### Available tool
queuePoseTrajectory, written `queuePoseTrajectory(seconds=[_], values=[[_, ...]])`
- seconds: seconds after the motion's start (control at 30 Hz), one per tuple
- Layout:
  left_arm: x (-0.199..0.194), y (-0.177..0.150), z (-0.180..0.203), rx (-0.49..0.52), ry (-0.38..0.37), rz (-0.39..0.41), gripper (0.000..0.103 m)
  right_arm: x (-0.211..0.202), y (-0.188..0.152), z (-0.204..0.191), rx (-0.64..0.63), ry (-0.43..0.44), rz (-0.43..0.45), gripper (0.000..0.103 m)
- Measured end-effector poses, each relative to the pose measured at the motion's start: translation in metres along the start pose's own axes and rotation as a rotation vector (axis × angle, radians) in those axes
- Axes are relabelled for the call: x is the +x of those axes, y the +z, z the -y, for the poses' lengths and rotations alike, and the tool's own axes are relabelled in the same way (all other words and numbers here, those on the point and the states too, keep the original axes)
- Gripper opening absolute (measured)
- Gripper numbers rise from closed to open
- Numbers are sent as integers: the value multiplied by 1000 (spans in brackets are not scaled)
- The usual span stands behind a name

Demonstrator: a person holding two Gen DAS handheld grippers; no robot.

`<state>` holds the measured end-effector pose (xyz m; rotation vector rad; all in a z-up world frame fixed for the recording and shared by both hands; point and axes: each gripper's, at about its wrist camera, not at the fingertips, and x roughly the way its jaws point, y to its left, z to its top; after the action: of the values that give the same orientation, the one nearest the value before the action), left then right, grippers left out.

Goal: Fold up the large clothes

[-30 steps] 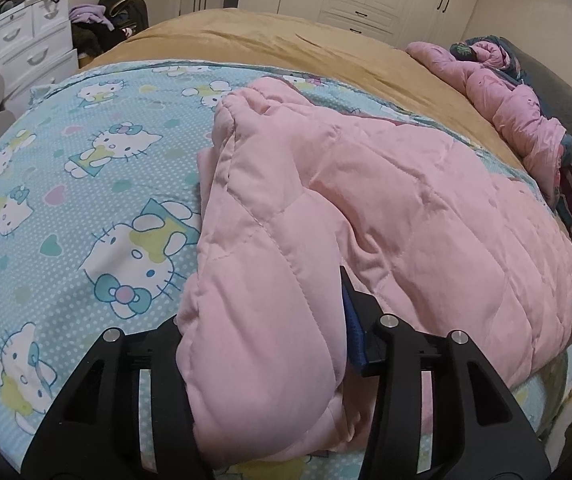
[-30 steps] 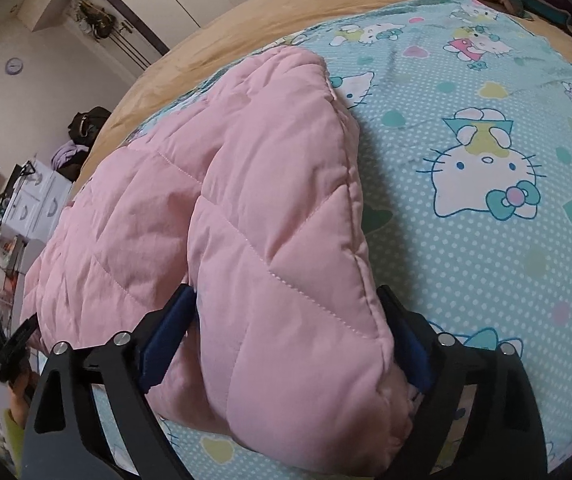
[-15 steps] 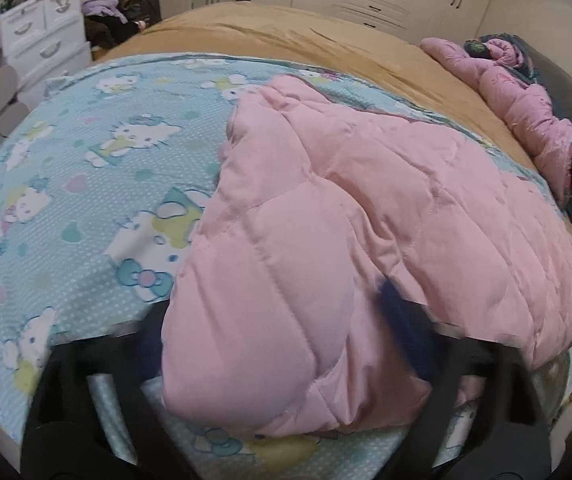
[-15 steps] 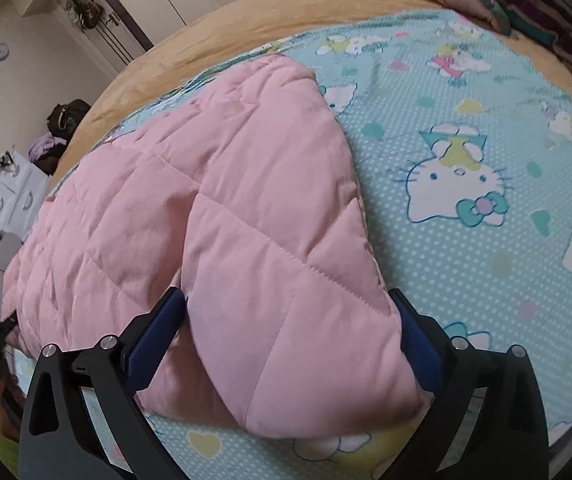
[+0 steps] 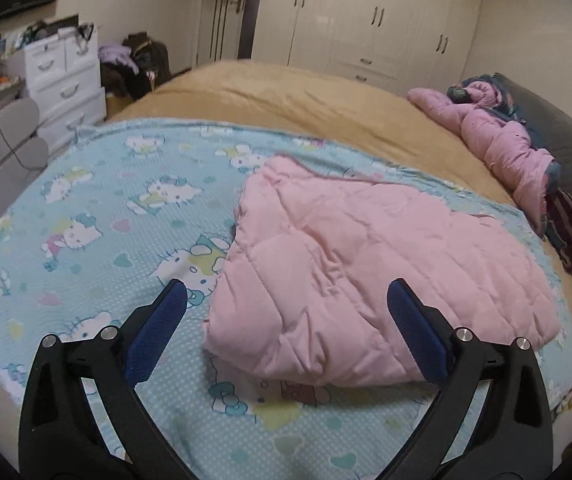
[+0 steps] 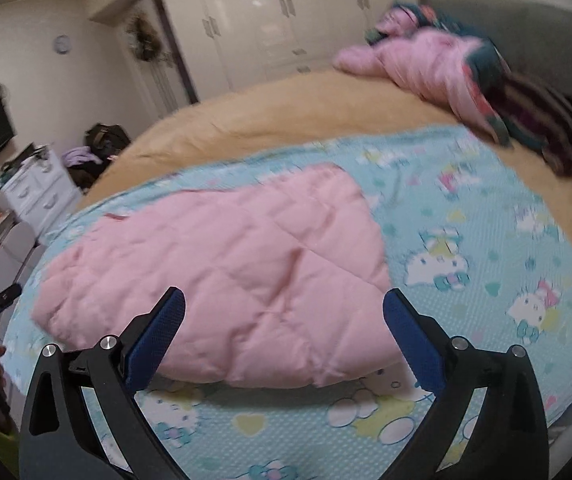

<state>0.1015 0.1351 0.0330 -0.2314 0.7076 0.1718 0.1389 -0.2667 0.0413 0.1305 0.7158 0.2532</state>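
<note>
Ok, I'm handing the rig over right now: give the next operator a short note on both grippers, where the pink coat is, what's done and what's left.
Left gripper: open, nothing between its pads, held above the near edge of the bed.
Right gripper: open, empty, also clear of the fabric.
Pink quilted coat: lies folded into a compact bundle on the blue cartoon-cat sheet, near the bed's front edge, not touched by either gripper.
Done: the coat looks folded and released.
Left: tidy any loose edge if needed. A second pink garment lies heaped at the far side of the bed, probably next.
</note>
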Motion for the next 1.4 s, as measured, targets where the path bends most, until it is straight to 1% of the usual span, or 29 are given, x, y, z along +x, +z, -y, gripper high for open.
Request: queuePoseTrajectory(seconds=[0.1,0.23,0.33,0.47,0.57,0.7,0.77,0.87,1.0,1.17,1.4], values=[[-18,-6,5,17,1,29,94,-25,-6,-22,-41,32,43,99],[-40,-19,14,59,10,54,94,-45,-18,-43,-63,70,78,99],[-53,-30,20,90,-3,66,94,-56,-28,-58,-86,57,89,99],[-66,-45,23,101,-18,81,94,-67,-43,-71,-124,28,110,99],[-72,-56,25,111,-19,84,94,-70,-52,-74,-126,39,106,99],[-78,-65,25,84,-24,95,94,-74,-67,-75,-124,43,106,99],[-82,-71,28,91,-43,105,94,-75,-75,-76,-130,40,102,99],[-86,-76,32,103,-43,115,94,-71,-89,-75,-127,45,68,99],[-86,-82,35,107,-42,95,94,-65,-101,-73,-109,46,22,99],[-84,-87,36,121,-30,75,94,-65,-106,-74,-105,55,14,99],[-80,-91,35,117,-21,53,94,-69,-103,-74,-100,65,29,99]])
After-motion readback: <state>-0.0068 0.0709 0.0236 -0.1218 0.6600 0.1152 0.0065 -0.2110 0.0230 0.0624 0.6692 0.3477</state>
